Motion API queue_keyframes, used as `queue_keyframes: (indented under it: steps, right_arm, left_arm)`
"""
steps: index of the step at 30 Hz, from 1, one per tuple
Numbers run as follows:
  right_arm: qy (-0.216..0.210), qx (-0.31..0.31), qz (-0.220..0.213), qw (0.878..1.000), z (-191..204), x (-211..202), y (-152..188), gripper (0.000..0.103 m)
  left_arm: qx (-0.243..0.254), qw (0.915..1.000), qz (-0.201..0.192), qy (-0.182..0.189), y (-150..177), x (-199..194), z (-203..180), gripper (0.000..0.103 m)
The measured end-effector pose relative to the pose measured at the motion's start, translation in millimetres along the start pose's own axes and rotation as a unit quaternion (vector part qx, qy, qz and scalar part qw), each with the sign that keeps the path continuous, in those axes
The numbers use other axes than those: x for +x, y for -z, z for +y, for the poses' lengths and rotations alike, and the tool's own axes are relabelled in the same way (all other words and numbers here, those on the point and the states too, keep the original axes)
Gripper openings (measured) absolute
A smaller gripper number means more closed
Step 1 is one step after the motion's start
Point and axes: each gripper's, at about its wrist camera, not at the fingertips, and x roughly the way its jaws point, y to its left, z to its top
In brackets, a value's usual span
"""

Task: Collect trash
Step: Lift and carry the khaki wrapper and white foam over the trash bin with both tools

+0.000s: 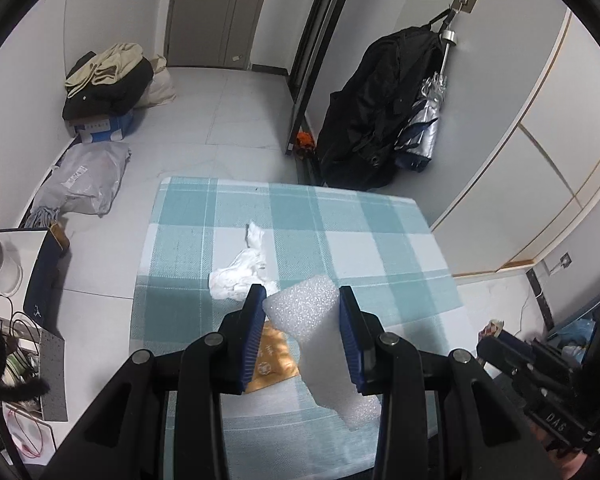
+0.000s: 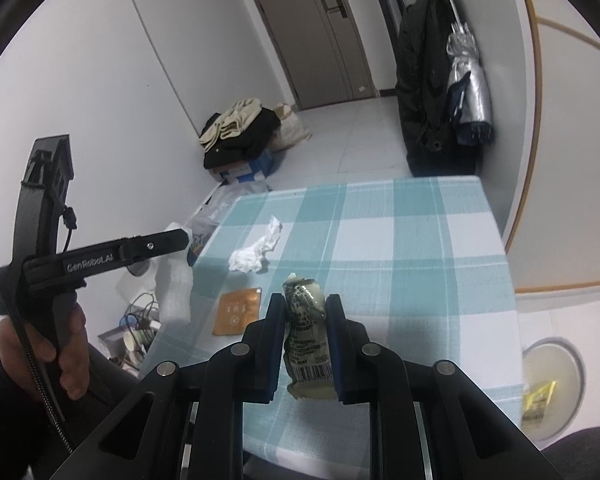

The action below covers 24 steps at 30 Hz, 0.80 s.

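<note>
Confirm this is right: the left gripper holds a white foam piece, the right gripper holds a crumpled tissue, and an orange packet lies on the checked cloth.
One error: the right gripper holds a dark printed wrapper, not the tissue, as the right wrist view shows. The tissue lies on the checked cloth. The rest stands.

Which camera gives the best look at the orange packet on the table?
The right wrist view: the orange packet lies flat and fully visible on the checked tablecloth. In the left wrist view, fingers and white foam hide much of it.
</note>
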Motion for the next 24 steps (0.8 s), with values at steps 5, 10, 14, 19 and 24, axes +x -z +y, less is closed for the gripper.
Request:
queue_keyframes:
  steps: [5,10,14,19,24]
  right_arm:
    - [-0.002,0.001,-0.013,1.000,-4.9,-13.2,-4.3,0.019]
    - [-0.001,0.007,-0.030,1.000,-14.6,-28.8,-9.4,0.019]
    - [0.003,0.012,-0.041,0.999,-24.8,-39.1,-13.1,0.019]
    - [0.010,0.019,-0.055,0.998,-40.1,-54.6,-15.3,0.019]
    - [0.019,0.029,-0.070,0.997,-59.0,-69.5,-17.4,0.019]
  left_arm:
    - [0.010,0.9999,-0.008,0.001,-4.1,-6.2,-16.7,0.031]
    - [0.021,0.9996,-0.016,0.007,-8.1,-11.2,-35.5,0.031]
    - [0.032,0.9991,-0.021,0.017,-12.5,-14.7,-54.2,0.031]
    - [0.048,0.9981,-0.026,0.030,-17.4,-15.5,-80.8,0.031]
    - [0.065,0.9966,-0.023,0.046,-20.7,-11.8,-108.8,0.031]
